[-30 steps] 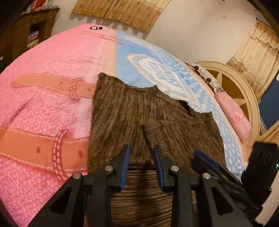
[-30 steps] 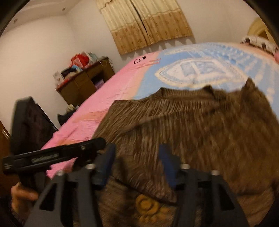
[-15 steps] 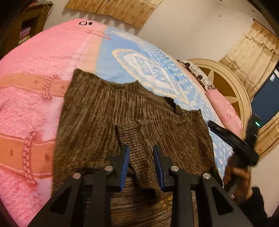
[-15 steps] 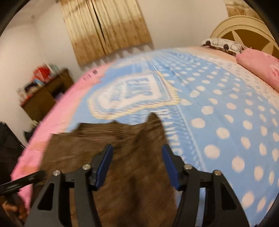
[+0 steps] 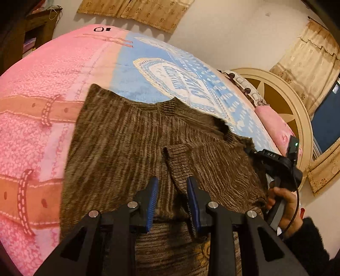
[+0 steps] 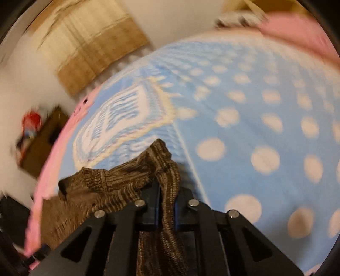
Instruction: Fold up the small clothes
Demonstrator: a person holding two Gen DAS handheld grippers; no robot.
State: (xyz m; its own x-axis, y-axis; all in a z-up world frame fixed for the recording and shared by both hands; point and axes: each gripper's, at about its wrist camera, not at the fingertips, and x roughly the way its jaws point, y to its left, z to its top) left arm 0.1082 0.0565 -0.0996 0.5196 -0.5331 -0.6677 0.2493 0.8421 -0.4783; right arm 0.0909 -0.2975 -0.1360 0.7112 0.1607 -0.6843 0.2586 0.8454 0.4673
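Spread across the bed, a pink and blue fleece blanket (image 5: 70, 70) with white dots carries the brown knitted sweater (image 5: 119, 148); tan curtains (image 5: 136, 8) hang on white walls. Any printed lettering is unreadable. Left gripper (image 5: 172, 191) hovers over the knit, jaws slightly apart; right gripper (image 6: 167, 196) is clamped on the sweater's ribbed edge

Warm, dim indoor light. The left wrist view is mostly sharp; the right wrist view is motion-blurred throughout. Both bend strongly at dark, vignetted fisheye edges.
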